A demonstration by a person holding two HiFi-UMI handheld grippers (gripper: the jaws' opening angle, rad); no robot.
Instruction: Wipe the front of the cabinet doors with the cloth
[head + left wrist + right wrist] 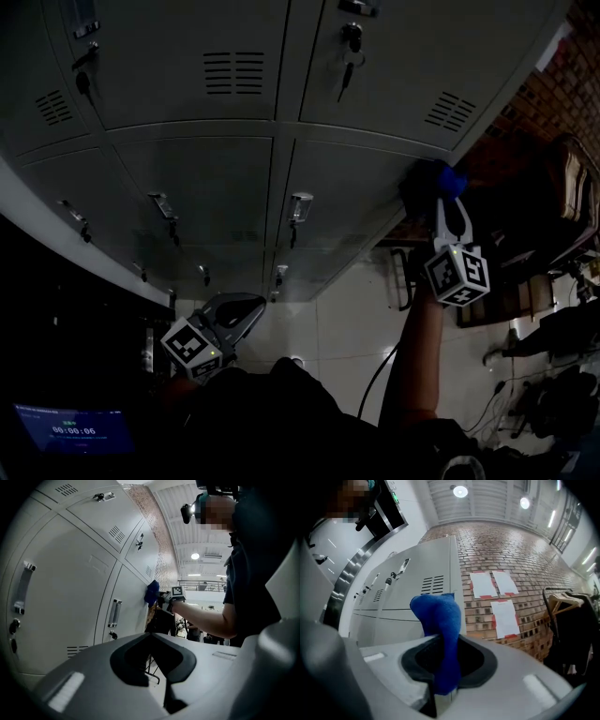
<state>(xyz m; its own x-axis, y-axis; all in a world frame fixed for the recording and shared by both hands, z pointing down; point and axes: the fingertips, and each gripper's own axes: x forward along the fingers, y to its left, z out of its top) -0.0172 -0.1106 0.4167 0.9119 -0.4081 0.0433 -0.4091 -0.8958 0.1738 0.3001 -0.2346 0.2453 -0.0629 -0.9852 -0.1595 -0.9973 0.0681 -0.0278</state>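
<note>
Editor: What fills the frame?
Photographer: A bank of grey metal cabinet doors [197, 187], smooth-painted, ending at a brick wall [520, 559]; pale glossy floor tiles [347, 319] lie below.
Editor: What else shows?
Photographer: Paper sheets [504, 616] taped to the brick. The doors carry slotted vents [234, 72], chrome pull handles [300, 206] and a key [349, 56] hanging in an upper lock.
Editor: And the cloth?
Photographer: The blue, nubby cloth [438, 616] is pinched in the right tool [450, 202] and pressed to the end door, nearest the brick.
Editor: The other one?
Photographer: The left tool [246, 314] is low, well apart from the cloth, its jaws pressed together on nothing.
</note>
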